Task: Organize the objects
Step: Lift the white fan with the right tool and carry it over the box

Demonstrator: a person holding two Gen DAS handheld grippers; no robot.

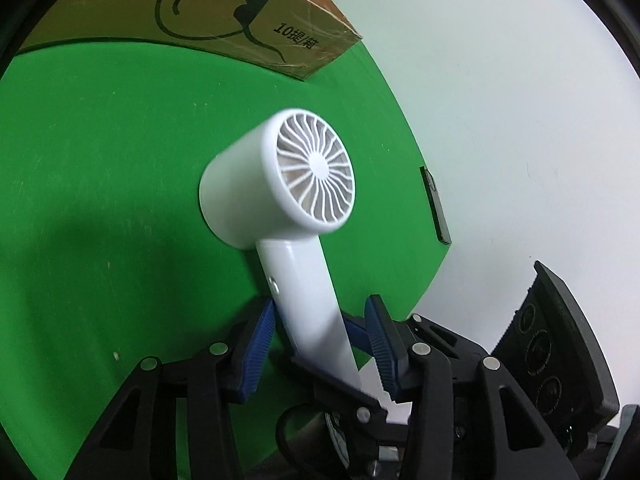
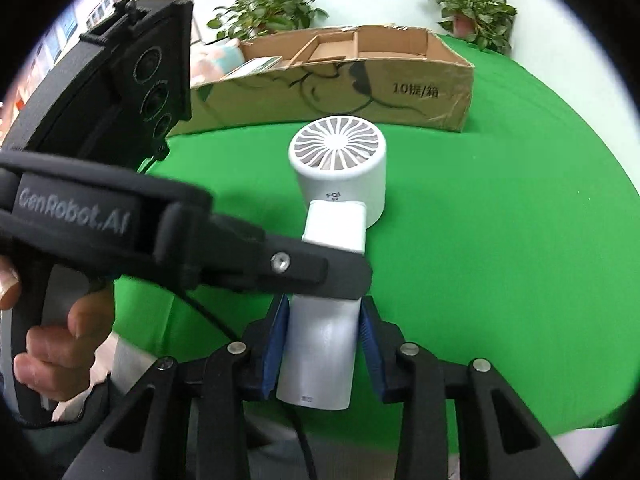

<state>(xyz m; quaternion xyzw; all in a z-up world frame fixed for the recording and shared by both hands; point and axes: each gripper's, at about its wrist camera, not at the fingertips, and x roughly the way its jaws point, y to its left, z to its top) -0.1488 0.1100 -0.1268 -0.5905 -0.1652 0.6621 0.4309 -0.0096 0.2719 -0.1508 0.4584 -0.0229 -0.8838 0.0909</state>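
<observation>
Though box-flanked, fan (image 2: 337, 168) amid open cloth (image 2: 500, 260)

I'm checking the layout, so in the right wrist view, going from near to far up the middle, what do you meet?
Right gripper closed on the fan's handle → left gripper's finger crossing the handle → white handheld fan → cardboard box → potted plants.

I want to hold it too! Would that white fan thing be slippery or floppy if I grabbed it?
The white fan looks like hard, shiny plastic, so probably stiff, not floppy. Its smooth handle may be slippery. The big round head probably makes it top-heavy, so it could tip in your hand.
</observation>
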